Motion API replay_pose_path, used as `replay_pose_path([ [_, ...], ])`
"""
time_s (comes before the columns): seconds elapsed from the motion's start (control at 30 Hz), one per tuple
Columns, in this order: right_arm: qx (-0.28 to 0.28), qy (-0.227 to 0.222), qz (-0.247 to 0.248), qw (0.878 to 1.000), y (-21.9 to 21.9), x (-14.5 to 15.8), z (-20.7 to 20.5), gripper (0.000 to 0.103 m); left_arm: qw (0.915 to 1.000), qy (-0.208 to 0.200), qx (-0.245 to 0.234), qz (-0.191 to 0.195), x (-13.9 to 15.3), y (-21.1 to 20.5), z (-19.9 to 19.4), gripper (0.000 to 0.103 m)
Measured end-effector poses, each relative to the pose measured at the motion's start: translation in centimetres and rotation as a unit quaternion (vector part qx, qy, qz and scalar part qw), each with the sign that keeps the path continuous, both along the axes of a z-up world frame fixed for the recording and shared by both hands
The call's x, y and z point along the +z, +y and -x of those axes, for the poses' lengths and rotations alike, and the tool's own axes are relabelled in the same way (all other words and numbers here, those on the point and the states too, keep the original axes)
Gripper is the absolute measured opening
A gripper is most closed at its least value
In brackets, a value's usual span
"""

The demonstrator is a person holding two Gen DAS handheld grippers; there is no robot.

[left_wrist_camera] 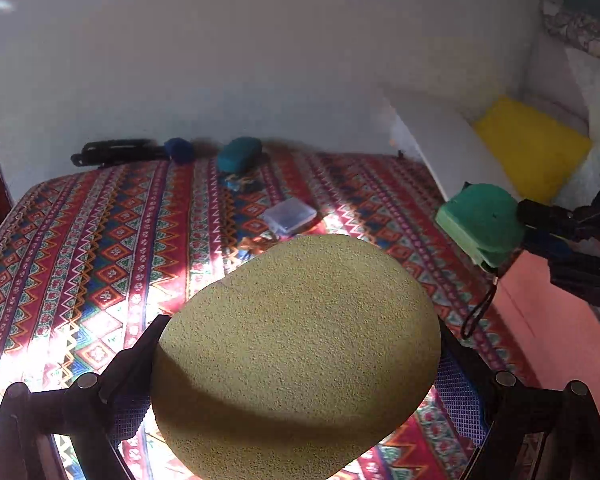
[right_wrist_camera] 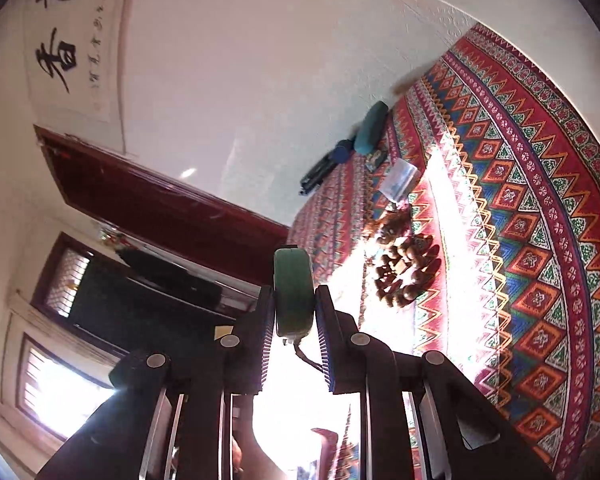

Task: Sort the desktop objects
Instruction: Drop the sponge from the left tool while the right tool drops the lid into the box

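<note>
I'm mid-carry with my left gripper (left_wrist_camera: 296, 360) clamped on the yellow sponge (left_wrist_camera: 296, 344) and my right gripper (right_wrist_camera: 294, 316) pinching the green tape measure (right_wrist_camera: 293, 292), so next each needs a drop spot near the table's (left_wrist_camera: 100, 240) far edge.

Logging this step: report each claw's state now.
Left claw: closed on the yellow sponge.
Right claw: closed on the green tape measure.

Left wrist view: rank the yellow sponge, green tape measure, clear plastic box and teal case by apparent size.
1. yellow sponge, though it is nearest the camera, held in the left gripper.
2. green tape measure.
3 and 4. clear plastic box and teal case: alike, unranked.
</note>
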State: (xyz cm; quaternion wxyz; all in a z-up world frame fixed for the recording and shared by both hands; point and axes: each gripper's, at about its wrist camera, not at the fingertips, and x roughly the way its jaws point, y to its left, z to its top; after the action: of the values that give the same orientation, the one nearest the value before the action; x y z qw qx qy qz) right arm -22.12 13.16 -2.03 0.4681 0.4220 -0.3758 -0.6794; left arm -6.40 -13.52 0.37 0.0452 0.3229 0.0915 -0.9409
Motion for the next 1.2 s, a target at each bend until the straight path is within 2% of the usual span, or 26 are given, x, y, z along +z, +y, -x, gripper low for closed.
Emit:
replay_pose_path([
  [0.2, -0.051, 0.021, 0.092, 0.994, 9.3, 4.2, -1.8, 0.021, 0.9985, 0.029, -0.046, -0.003, 4.2, 8.0, 0.4, 0.097],
  [0.33, -0.119, 0.051, 0.12, 0.984, 17.4, 6.5, -2.5, 0.021, 0.9941, 0.039, -0.101, 0.009, 6.5, 14.7, 2.4, 0.097],
  [0.5, -0.217, 0.074, 0.106, 0.968, 26.9, 7.6, -3.7, 0.021, 0.9843, 0.037, -0.172, 0.013, 7.4, 23.5, 5.2, 0.097],
  [0.6, -0.256, 0.066, 0.084, 0.961, 30.3, 7.0, -3.5, 0.021, 0.9762, 0.035, -0.214, 0.015, 7.4, 29.0, 6.9, 0.097],
  [0.67, -0.279, 0.055, 0.057, 0.957, 31.7, 6.4, -2.9, 0.022, 0.9741, 0.026, -0.224, 0.013, 7.0, 31.7, 8.1, 0.097],
  [0.7, -0.293, 0.043, 0.05, 0.954, 32.4, 6.0, -2.7, 0.027, 0.9735, 0.02, -0.228, 0.01, 6.8, 32.9, 8.8, 0.097],
  [0.73, -0.311, 0.033, 0.046, 0.949, 33.2, 5.7, -2.7, 0.04, 0.9738, 0.013, -0.227, 0.004, 6.6, 33.8, 9.5, 0.097],
  [0.77, -0.328, 0.022, 0.043, 0.943, 34.0, 5.4, -2.7, 0.052, 0.9737, 0.008, -0.228, 0.001, 6.5, 34.3, 9.9, 0.097],
  [0.8, -0.346, 0.012, 0.039, 0.938, 34.8, 5.1, -2.7, 0.08, 0.9735, 0.003, -0.229, -0.003, 6.4, 34.8, 10.2, 0.097],
  [0.83, -0.359, 0.01, 0.038, 0.933, 35.2, 4.9, -2.6, 0.086, 0.9733, -0.003, -0.23, -0.006, 6.2, 35.3, 10.6, 0.098],
  [0.93, -0.36, 0.023, 0.038, 0.932, 36.0, 5.6, -2.6, 0.086, 0.9751, 0.003, -0.222, 0.0, 6.2, 34.9, 10.3, 0.098],
  [1.03, -0.354, 0.034, 0.037, 0.934, 35.4, 6.2, -2.5, 0.086, 0.9809, 0.007, -0.194, 0.002, 5.7, 33.0, 10.1, 0.099],
  [1.2, -0.313, 0.042, 0.01, 0.949, 30.3, 6.5, -1.9, 0.086, 0.9898, 0.0, -0.141, -0.017, 5.5, 26.6, 9.2, 0.099],
])
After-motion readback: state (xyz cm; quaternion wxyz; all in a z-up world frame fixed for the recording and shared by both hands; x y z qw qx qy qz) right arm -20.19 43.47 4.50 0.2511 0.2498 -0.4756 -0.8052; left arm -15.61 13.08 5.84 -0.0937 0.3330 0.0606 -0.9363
